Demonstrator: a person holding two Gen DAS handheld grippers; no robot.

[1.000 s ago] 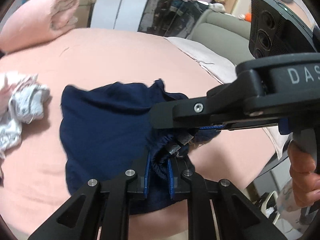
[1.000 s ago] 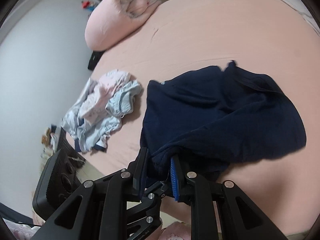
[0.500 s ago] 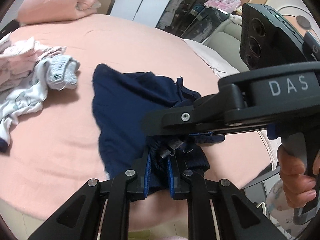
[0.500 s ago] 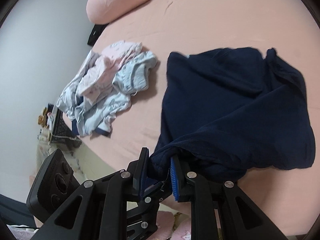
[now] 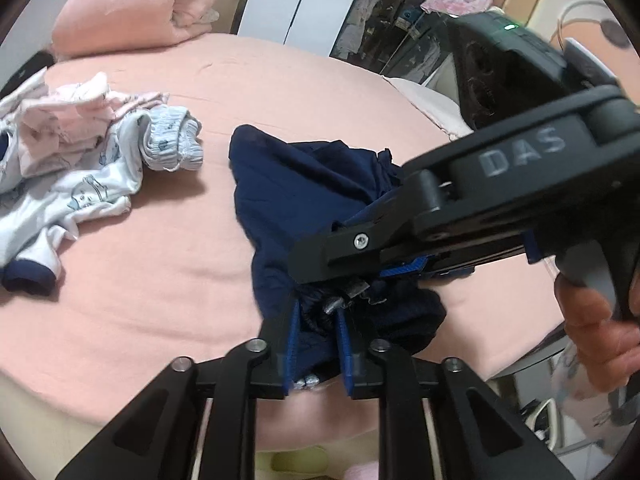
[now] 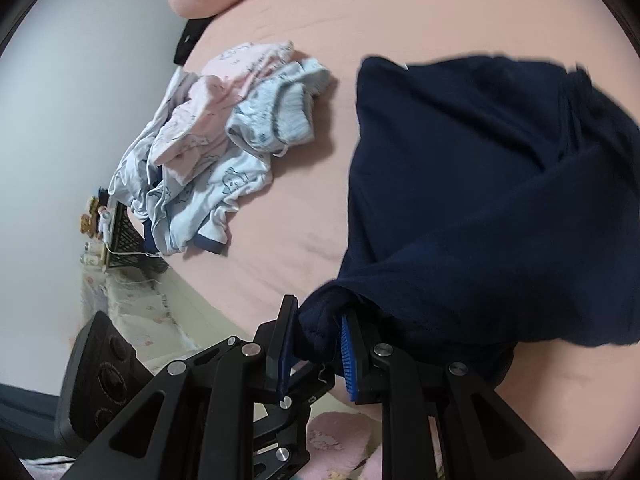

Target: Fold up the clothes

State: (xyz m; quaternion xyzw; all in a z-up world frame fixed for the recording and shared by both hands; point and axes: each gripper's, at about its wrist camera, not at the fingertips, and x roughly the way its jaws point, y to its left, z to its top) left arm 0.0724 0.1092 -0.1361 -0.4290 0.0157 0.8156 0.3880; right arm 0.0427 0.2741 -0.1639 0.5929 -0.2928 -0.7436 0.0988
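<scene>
Navy garment (image 5: pixel 304 200) is clamped at its near edge by my left gripper (image 5: pixel 316 344) and right gripper (image 6: pixel 316 344), side by side; cloth trails away across the bed (image 5: pixel 160 280).

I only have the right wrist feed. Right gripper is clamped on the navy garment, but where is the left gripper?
Observer: The left gripper is shut on the same navy garment, pinching a bunched edge right next to the right gripper.
Operator: Anything behind the bed? My view stops at the sheet.
Observer: Yes, a dark glass-fronted cabinet stands past the far edge of the bed.
Operator: That pink lump at my top edge?
Observer: It's a rolled pink blanket, its whole length showing in the left wrist view.
</scene>
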